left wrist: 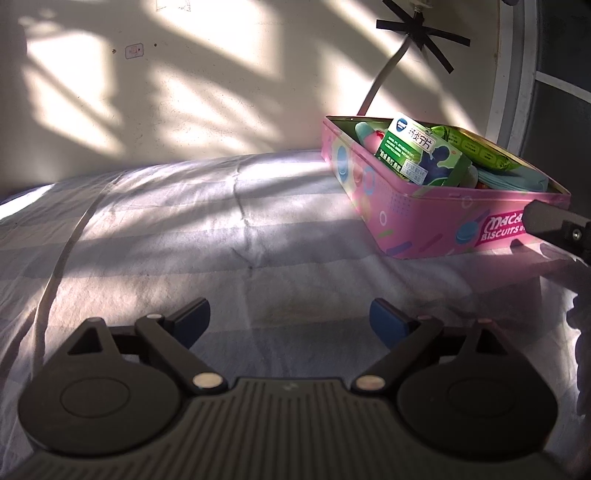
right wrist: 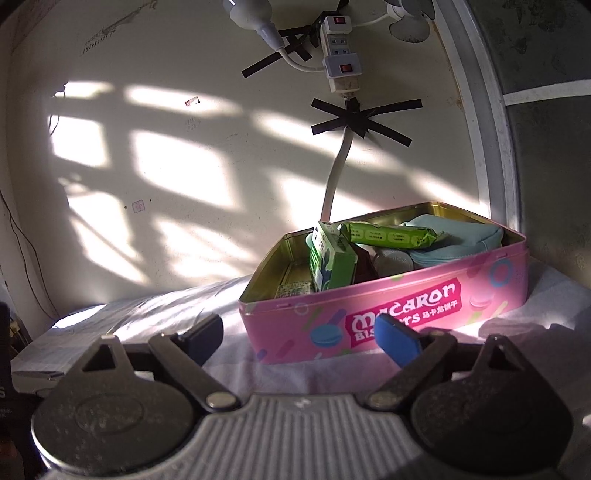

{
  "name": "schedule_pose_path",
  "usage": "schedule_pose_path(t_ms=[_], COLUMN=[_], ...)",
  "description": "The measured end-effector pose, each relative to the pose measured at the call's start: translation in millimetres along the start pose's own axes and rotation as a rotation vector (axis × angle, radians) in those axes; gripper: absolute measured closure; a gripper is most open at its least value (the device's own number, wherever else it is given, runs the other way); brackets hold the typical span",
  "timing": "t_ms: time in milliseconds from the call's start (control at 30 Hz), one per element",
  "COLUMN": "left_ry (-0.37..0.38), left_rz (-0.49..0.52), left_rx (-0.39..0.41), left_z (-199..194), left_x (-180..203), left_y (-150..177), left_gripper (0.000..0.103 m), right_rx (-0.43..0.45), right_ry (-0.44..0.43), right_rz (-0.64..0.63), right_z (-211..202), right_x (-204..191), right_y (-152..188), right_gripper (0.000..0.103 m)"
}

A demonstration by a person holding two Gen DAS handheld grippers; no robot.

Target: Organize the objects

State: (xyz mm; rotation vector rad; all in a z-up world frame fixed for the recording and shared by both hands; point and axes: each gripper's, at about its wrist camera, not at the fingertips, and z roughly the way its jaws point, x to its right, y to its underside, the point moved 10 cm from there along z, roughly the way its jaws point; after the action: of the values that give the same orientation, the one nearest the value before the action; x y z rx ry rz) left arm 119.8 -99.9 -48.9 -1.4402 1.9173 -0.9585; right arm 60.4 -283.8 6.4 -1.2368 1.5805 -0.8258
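Grippers L (left wrist: 290,317) & R (right wrist: 301,334) both wide, empty; power strip (right wrist: 341,55) only in R view.

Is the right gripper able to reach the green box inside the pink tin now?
Probably yes. The right gripper is open and empty, the pink tin has no lid on, and the green box stands above its rim. Only the near wall lies between.

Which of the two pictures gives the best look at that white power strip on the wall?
The right wrist view. It shows the power strip in full, with its red switches, sockets and the black tape below it. The left wrist view catches only a sliver of it at the top edge, above the tape.
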Motion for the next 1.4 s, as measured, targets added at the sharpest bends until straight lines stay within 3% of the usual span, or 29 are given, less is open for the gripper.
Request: schedule_pose_path(t_ms=[733, 1400], left_ry=[-0.04, -0.044], left_rz=[0.023, 0.038], left_rx=[-0.002, -0.009], left_z=[-2.8, -4.2], left_x=[-0.4, 2.4], left_y=[0.4, 2.2], left_gripper=[0.0, 0.0], right_rx=[-0.025, -0.028], right_ry=[0.005, 0.009], right_rz=[0.027, 0.033], right_z=[3.9, 4.2], right_x=[4.4, 6.9], right_y=[4.9, 7.0], right_gripper=[0.007, 0.007])
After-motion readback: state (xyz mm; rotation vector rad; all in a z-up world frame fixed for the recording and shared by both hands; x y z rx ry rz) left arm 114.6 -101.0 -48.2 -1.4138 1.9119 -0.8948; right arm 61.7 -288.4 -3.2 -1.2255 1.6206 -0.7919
